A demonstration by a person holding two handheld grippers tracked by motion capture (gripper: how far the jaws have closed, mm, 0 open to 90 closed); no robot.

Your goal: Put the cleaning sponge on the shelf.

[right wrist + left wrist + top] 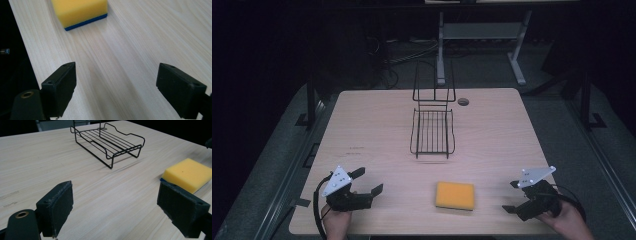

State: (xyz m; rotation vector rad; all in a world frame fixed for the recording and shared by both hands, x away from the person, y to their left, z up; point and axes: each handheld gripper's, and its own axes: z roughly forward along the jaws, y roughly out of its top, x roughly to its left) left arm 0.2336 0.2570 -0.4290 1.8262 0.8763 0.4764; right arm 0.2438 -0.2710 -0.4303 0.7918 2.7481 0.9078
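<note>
At the near edge of the table (377,125), both the left gripper (366,182) and the right gripper (512,196) are being held with jaws wide apart and empty, so the sponge (455,195) is best being approached squarely across its short sides before being carried to the wire rack (432,132).

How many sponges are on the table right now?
1. The yellow sponge lies flat on the table near its front edge, between the two grippers and in front of the wire rack. Nothing appears to hide another.

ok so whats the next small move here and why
Probably bring the right gripper in toward the yellow sponge until its jaws straddle it. Both grippers are open and hold nothing, the sponge lies flat and free on the table between them, somewhat nearer the right one, and the wire rack beyond it holds nothing.
</note>
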